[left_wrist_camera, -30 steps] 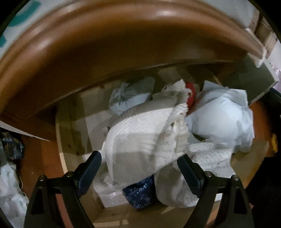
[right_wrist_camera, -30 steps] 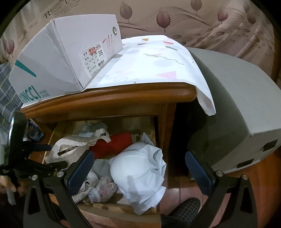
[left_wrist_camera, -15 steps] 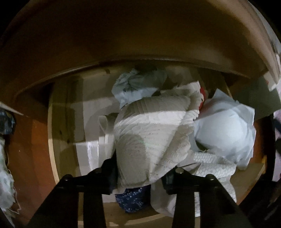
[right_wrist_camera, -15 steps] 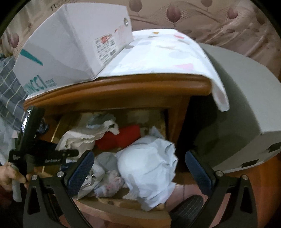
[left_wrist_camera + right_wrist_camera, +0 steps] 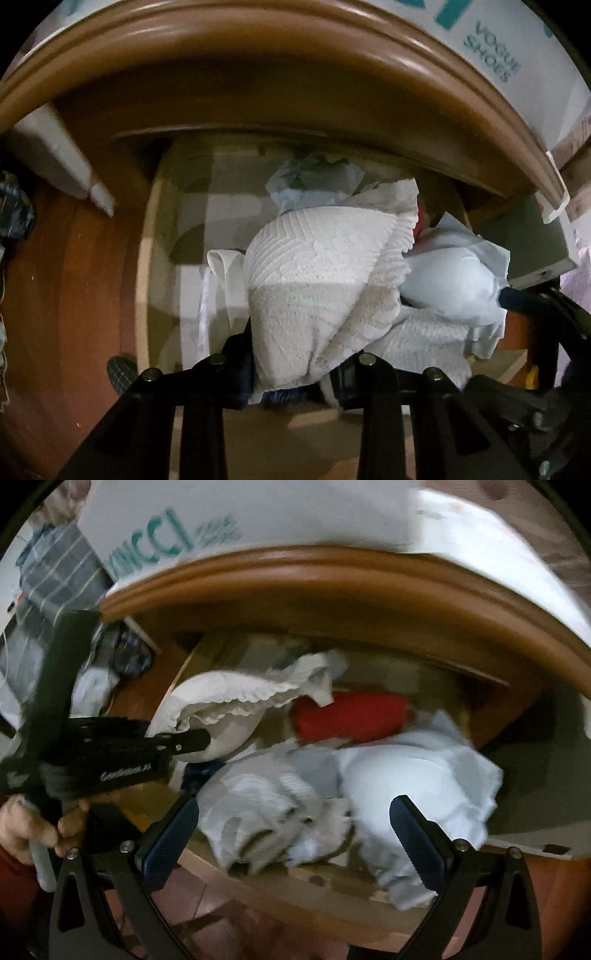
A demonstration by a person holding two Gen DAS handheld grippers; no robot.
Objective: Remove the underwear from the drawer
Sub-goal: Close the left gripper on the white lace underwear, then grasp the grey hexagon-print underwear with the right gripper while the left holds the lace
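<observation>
The wooden drawer (image 5: 142,295) stands open under the nightstand top and is full of crumpled garments. My left gripper (image 5: 295,373) is shut on a white lace underwear (image 5: 325,288) and holds it lifted over the drawer; it also shows in the right wrist view (image 5: 229,698) with the left gripper (image 5: 199,740) clamped on it. My right gripper (image 5: 295,834) is open and empty just above the drawer's front edge (image 5: 295,890), over a pale grey garment (image 5: 258,805) and a light blue bundle (image 5: 417,771).
A red garment (image 5: 351,716) lies at the back of the drawer. A dark blue patterned piece (image 5: 280,397) lies below the lifted underwear. A white shoe box (image 5: 229,517) sits on the nightstand top (image 5: 332,568). A grey box (image 5: 528,236) stands to the right.
My left gripper closed on the white lace underwear and lifted it. My right gripper moved down and in close to the drawer front, staying open.
</observation>
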